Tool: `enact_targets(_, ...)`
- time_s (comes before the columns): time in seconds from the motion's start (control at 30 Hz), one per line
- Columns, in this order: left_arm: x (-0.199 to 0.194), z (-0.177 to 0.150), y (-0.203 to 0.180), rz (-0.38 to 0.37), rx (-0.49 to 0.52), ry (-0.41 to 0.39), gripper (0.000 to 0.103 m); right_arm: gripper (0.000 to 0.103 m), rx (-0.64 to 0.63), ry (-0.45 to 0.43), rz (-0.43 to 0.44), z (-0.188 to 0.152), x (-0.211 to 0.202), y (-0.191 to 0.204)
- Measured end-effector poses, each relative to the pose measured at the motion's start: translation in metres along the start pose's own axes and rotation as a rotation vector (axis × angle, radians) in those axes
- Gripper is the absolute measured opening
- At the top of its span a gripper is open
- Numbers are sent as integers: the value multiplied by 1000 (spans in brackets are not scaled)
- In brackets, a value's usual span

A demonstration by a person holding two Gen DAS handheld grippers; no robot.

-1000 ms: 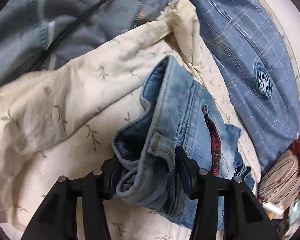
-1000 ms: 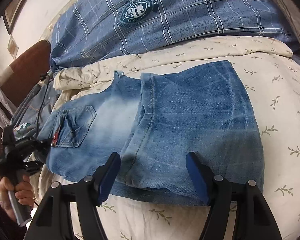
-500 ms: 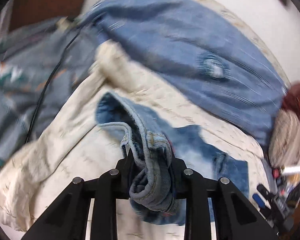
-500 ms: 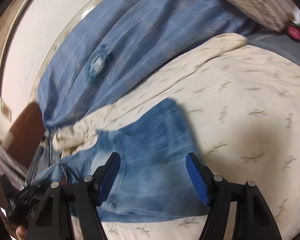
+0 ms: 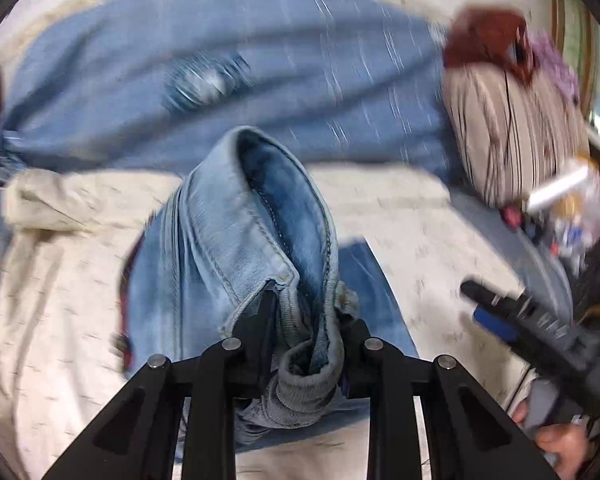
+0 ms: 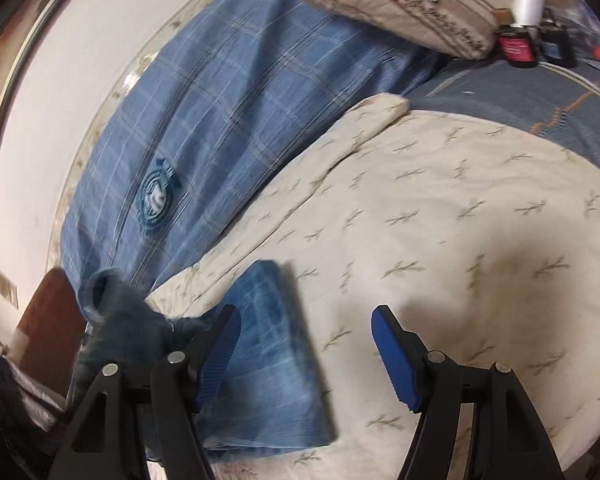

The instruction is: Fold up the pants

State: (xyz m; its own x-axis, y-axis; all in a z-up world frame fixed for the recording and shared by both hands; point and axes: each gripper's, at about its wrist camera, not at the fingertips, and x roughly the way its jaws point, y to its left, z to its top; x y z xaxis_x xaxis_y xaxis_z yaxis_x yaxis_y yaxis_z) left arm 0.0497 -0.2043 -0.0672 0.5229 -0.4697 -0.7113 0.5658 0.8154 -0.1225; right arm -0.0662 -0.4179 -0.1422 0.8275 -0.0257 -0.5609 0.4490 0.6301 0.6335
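Note:
The pants are light blue jeans (image 5: 236,240) lying on a cream leaf-print sheet (image 5: 60,320). My left gripper (image 5: 306,344) is shut on the bunched waistband and holds that end lifted over the rest of the jeans. In the right wrist view the folded jeans (image 6: 272,360) lie at lower left. My right gripper (image 6: 304,344) is open and empty, hovering over the right edge of the jeans and the sheet (image 6: 460,260). The right gripper also shows in the left wrist view (image 5: 520,320) at right, held by a hand.
A blue plaid blanket with a round badge (image 6: 220,120) lies behind the sheet along the white wall. A striped pillow (image 5: 512,128) and small bottles (image 6: 516,48) sit at the far right. A brown headboard (image 6: 48,320) is at left.
My left gripper closed on the waistband, lifted it and carried it over toward the legs. My right gripper swung right, off the jeans, staying open.

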Motion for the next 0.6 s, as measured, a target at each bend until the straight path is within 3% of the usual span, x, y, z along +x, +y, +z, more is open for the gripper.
enact_targets(0.1, 38, -12, -24, -47, 24, 106, 30, 71, 27, -13, -15, 6, -5, -10)
enact_targets(0.13, 41, -15, -28, -72, 22, 121, 37, 71, 41, -18, -18, 8, -6, -13)
enact_targets(0.2, 33, -16, -32, -159, 1, 111, 51, 72, 71, -22, -24, 11, -5, -18)
enact_targets(0.23, 24, -12, -34, -197, 7, 95, 64, 72, 79, -20, -28, 12, -4, -20)
enact_targets(0.3, 3, -5, -36, -219, 49, 49, 68, 72, 95, -8, -26, 13, -1, -21)
enact_targets(0.4, -38, 9, -22, -185, 113, -71, 73, 72, 75, -15, -12, 10, 1, -11)
enact_targets(0.47, -51, 16, -3, -143, 101, -108, 81, 72, 28, -35, 12, 9, -3, 1)
enact_targets(0.6, -52, 18, 60, 12, -11, -92, 81, 72, -158, -57, 104, -4, -7, 42)
